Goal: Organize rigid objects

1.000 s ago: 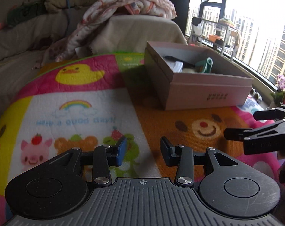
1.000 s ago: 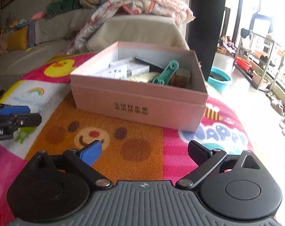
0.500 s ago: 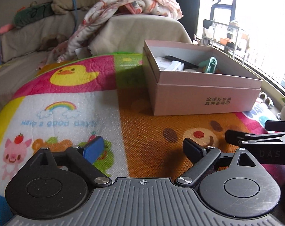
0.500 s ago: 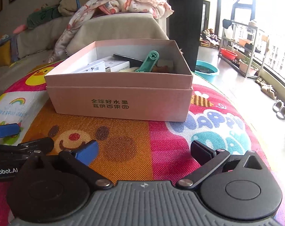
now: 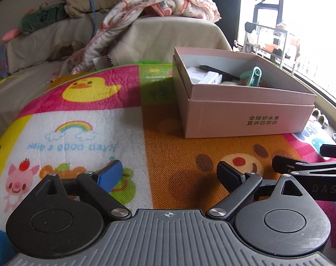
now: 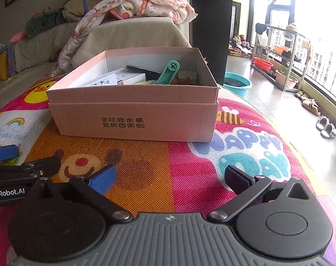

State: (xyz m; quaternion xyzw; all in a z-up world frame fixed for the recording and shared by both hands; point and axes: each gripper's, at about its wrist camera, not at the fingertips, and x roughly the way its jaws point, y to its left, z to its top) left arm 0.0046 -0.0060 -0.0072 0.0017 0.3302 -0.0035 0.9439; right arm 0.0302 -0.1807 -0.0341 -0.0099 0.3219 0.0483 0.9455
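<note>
A pink cardboard box point(image 5: 245, 119) stands on the colourful play mat point(image 5: 79, 133), ahead and to the right of my left gripper point(image 5: 168, 170). That gripper's jaws are opening, wide apart, with nothing between them. Inside the box point(image 6: 134, 122) lie a teal plastic tool point(image 6: 168, 72), white packets point(image 6: 114, 79) and a flat black item point(image 6: 143, 69). My right gripper point(image 6: 169, 175) is open and empty, low over the mat in front of the box. Each gripper shows at the edge of the other's view.
A covered sofa point(image 5: 163, 37) with a draped blanket point(image 5: 159, 2) sits behind the mat. To the right on the floor are a teal basin point(image 6: 236, 83), a metal rack point(image 6: 278, 53) and slippers point(image 6: 326, 128) by the window.
The left gripper's jaws spread from narrow to wide and it shifted slightly, bringing the box's printed side into view. The right gripper rolled level and opened a little more.
</note>
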